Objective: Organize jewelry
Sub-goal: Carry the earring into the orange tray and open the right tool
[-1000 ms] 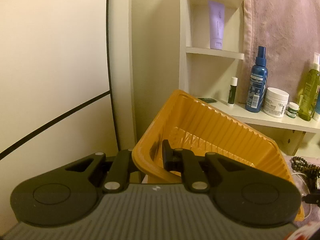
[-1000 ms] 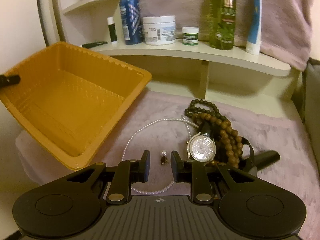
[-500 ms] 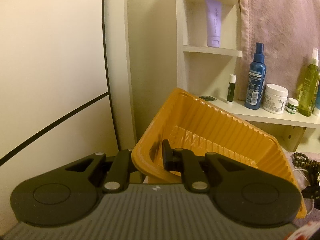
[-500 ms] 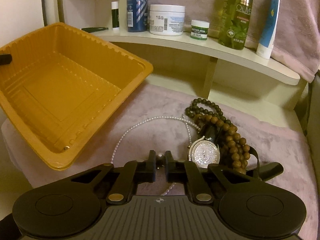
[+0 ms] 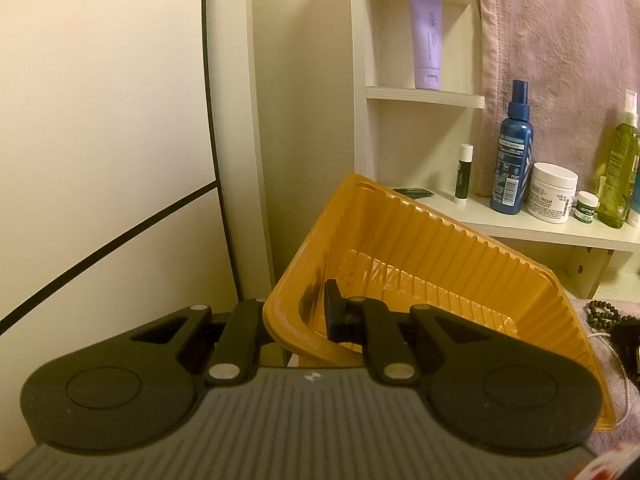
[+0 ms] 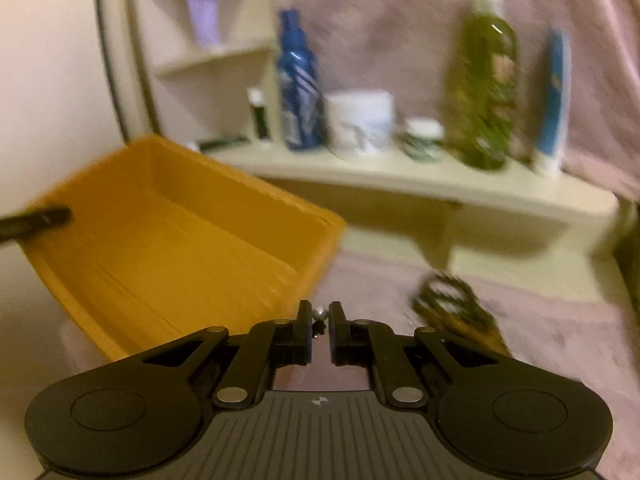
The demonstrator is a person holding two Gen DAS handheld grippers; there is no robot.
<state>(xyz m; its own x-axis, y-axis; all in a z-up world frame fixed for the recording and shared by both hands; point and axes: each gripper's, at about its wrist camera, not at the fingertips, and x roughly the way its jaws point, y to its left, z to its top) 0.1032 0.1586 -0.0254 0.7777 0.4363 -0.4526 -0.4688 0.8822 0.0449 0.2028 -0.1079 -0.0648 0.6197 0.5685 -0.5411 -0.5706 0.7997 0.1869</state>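
My left gripper [image 5: 294,316] is shut on the near rim of the orange plastic tray [image 5: 440,264] and holds it tilted up. The tray shows empty in the blurred right wrist view [image 6: 168,256], where a left fingertip [image 6: 36,220] clamps its left rim. My right gripper [image 6: 320,328] is shut on a small pearl earring [image 6: 320,315] and holds it above the pink cloth, just right of the tray's near corner. A pile of dark bead bracelets [image 6: 452,300] lies on the cloth to the right; its edge shows in the left wrist view [image 5: 604,314].
A white shelf [image 6: 400,176] behind holds a blue spray bottle [image 6: 300,80], a white cream jar [image 6: 360,124], a small jar, a green bottle [image 6: 484,96] and a blue tube. A lilac tube [image 5: 426,40] stands on a higher shelf. A wall is at the left.
My right gripper closed on the small earring and lifted it off the cloth, moving up and towards the tray. My left gripper keeps its hold on the tilted tray.
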